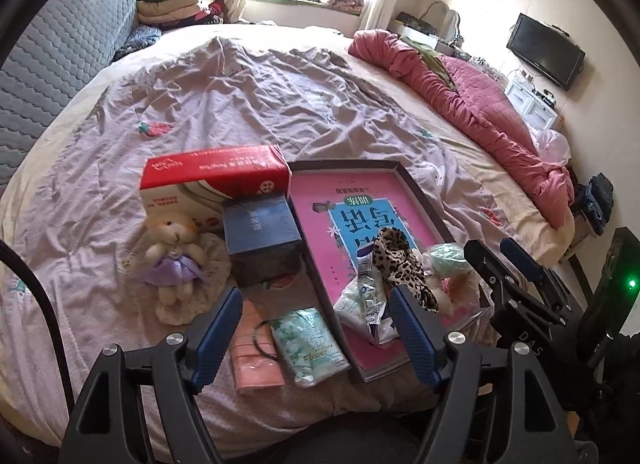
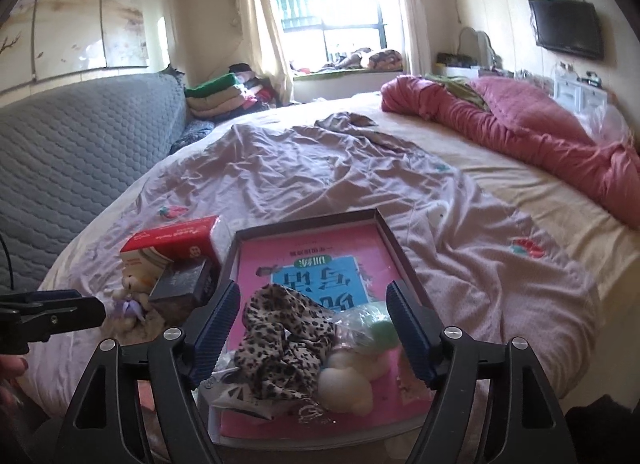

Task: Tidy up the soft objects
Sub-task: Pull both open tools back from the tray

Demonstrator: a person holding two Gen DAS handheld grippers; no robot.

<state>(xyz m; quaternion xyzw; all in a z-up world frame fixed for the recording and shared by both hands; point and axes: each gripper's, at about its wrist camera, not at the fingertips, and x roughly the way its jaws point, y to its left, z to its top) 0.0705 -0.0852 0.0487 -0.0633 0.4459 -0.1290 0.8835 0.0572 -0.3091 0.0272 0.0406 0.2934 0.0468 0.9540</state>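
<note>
Leopard cloth (image 2: 280, 340) between spread right fingers (image 2: 412, 340), seemingly untouched.

A lived-in home bedroom: a wide bed (image 2: 500, 224) with rumpled sheets, folded blankets (image 2: 224, 98), wall-mounted television (image 2: 568, 28).

On the bed — one tray (image 1: 420, 200), two boxes: red tissue box (image 1: 212, 176), dark blue box (image 1: 260, 232). One plush bear (image 1: 176, 252), one leopard-print cloth (image 1: 400, 264), one green tissue pack (image 1: 308, 344).
</note>
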